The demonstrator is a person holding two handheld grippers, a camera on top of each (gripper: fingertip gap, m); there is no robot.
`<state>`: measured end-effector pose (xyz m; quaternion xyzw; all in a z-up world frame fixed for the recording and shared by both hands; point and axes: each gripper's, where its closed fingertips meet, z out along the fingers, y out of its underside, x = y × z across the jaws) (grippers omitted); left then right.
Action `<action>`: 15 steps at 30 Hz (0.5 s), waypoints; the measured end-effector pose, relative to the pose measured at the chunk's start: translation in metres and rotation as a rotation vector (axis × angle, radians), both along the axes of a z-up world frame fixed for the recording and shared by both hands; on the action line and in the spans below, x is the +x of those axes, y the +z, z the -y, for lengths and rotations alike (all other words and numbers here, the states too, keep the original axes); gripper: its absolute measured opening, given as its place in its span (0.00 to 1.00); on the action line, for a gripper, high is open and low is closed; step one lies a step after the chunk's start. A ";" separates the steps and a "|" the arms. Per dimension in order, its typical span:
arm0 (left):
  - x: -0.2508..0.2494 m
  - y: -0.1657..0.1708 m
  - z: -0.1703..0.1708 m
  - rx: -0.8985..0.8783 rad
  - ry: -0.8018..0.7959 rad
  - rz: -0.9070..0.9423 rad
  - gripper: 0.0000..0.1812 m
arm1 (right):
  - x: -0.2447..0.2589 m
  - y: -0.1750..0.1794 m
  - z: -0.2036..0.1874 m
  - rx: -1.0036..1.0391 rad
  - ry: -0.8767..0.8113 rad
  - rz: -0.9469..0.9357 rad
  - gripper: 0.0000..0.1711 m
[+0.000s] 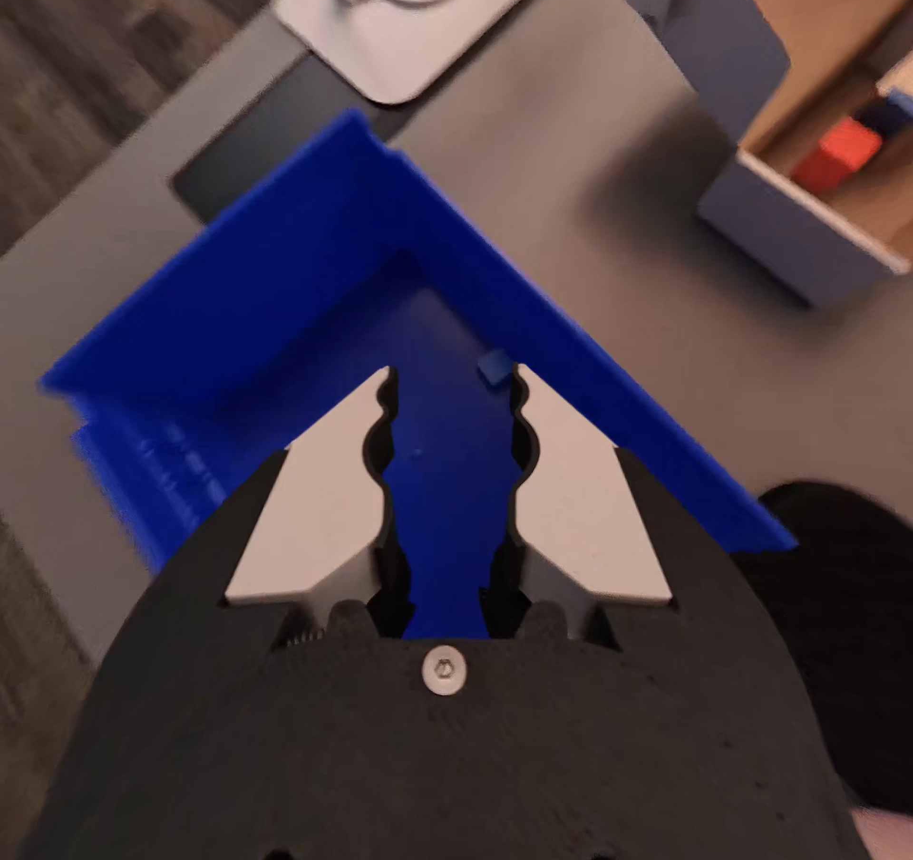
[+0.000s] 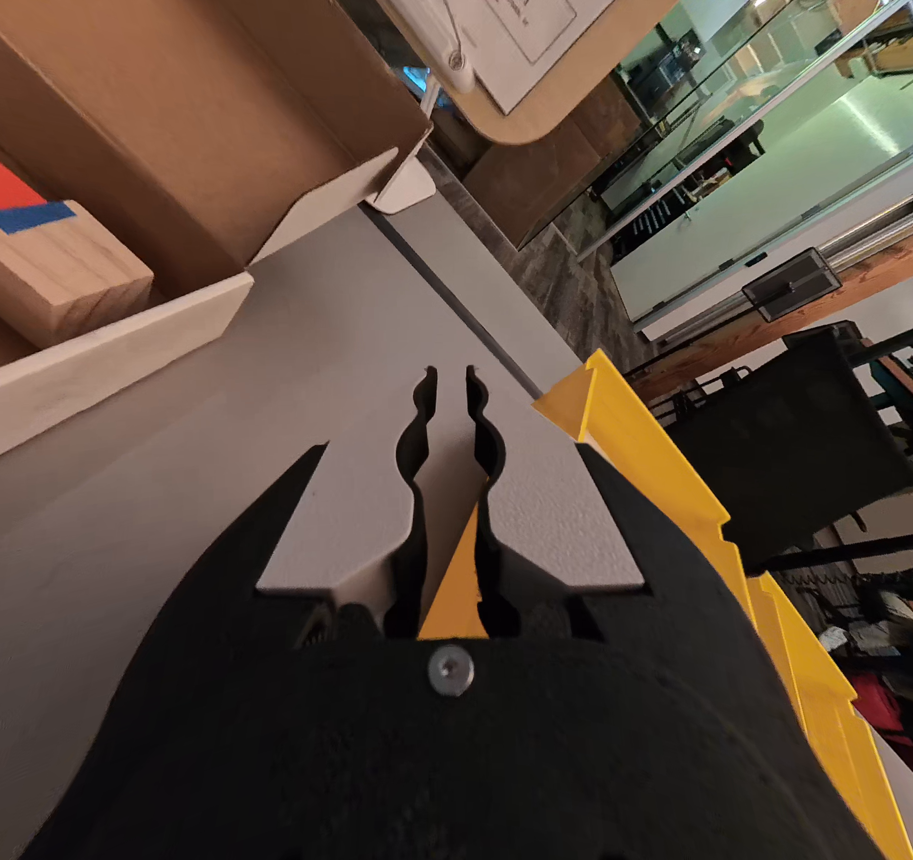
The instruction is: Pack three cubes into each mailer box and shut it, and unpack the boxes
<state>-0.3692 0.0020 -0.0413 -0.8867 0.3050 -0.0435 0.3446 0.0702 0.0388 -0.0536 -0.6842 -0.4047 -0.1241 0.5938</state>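
Note:
My left gripper (image 1: 452, 372) is open and empty, hovering over a blue plastic bin (image 1: 247, 317). The bin holds only a small blue scrap (image 1: 494, 366). An open mailer box (image 1: 810, 204) stands at the upper right, with a red cube (image 1: 840, 152) and a blue cube (image 1: 889, 110) inside. My right gripper (image 2: 450, 372) is empty, its jaws nearly together with a thin gap, above the grey table. In the right wrist view the open mailer box (image 2: 197, 95) is at the upper left. It holds a wooden cube with a blue stripe (image 2: 69, 273) and a red cube (image 2: 15, 189).
A yellow plastic bin (image 2: 642, 451) lies along the table edge under and right of my right gripper. A white stand base (image 1: 395, 36) and a dark flat pad (image 1: 257, 159) sit beyond the blue bin. A black object (image 1: 840, 614) is at the lower right.

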 end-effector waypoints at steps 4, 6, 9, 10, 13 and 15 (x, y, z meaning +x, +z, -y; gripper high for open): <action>-0.008 -0.054 0.003 -0.191 -0.097 -0.114 0.26 | -0.004 0.029 0.012 0.021 0.045 -0.185 0.06; -0.013 -0.068 -0.001 -0.207 -0.129 -0.209 0.27 | 0.000 0.040 0.016 0.037 0.049 -0.254 0.06; 0.012 -0.080 0.000 -0.209 -0.284 -0.162 0.27 | 0.005 0.044 0.020 0.048 0.074 -0.299 0.06; 0.020 -0.082 0.003 -0.231 -0.322 -0.117 0.27 | 0.006 0.043 0.021 0.046 0.080 -0.305 0.06; 0.020 -0.090 -0.005 -0.263 -0.314 -0.100 0.29 | 0.008 0.039 0.021 0.030 0.087 -0.314 0.06; 0.021 -0.095 -0.005 -0.268 -0.336 -0.115 0.28 | 0.007 0.038 0.022 0.020 0.096 -0.323 0.06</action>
